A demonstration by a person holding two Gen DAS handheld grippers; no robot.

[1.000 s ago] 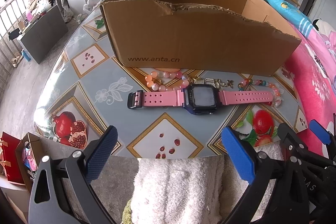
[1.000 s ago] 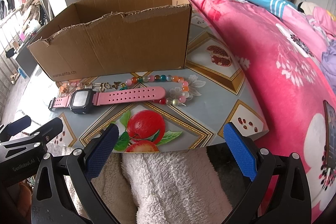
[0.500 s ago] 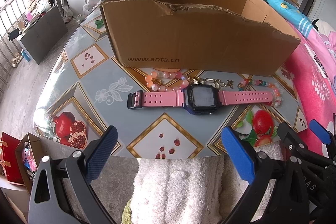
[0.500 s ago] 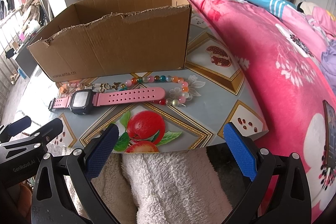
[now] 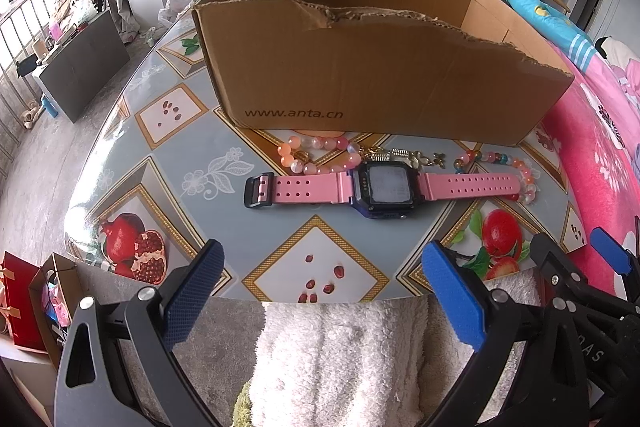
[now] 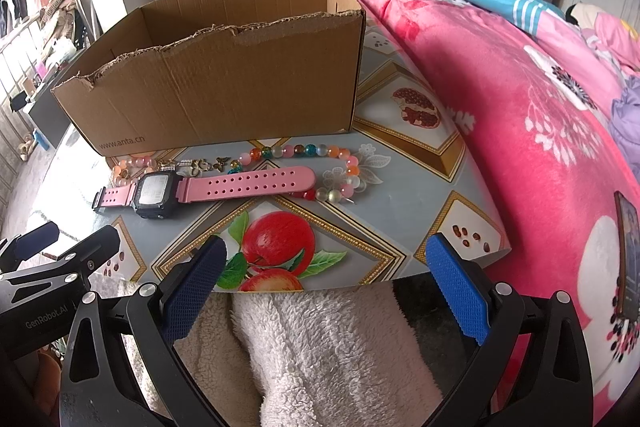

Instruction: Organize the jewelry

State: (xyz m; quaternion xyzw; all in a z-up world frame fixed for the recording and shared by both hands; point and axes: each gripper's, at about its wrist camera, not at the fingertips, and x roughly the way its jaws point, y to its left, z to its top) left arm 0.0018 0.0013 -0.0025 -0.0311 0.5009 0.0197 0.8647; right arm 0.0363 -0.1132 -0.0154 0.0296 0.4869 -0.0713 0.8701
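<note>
Pre-grasp, nothing picked yet. Left tongs point(image 5: 320, 291) and right tongs point(image 6: 326, 285) both gape wide, empty, at the near surface point(image 5: 180, 163) edge. Watch point(image 5: 380, 187) lies ahead of left tongs; multicolour bead bracelet point(image 6: 320, 155) and pink bead bracelet point(image 5: 316, 151) just behind it. Next: reach forward, pinch the strap. Cardboard box point(image 5: 376, 75) stands behind; strap overlaps beads, may drag them.

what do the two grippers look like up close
Both are black plastic frames with silver screws and two fingers faced with textured blue pads. The left gripper shows white "GenRobot.AI" lettering on its side in the right wrist view; the right gripper matches it. No cables or sleeves are visible.
</note>
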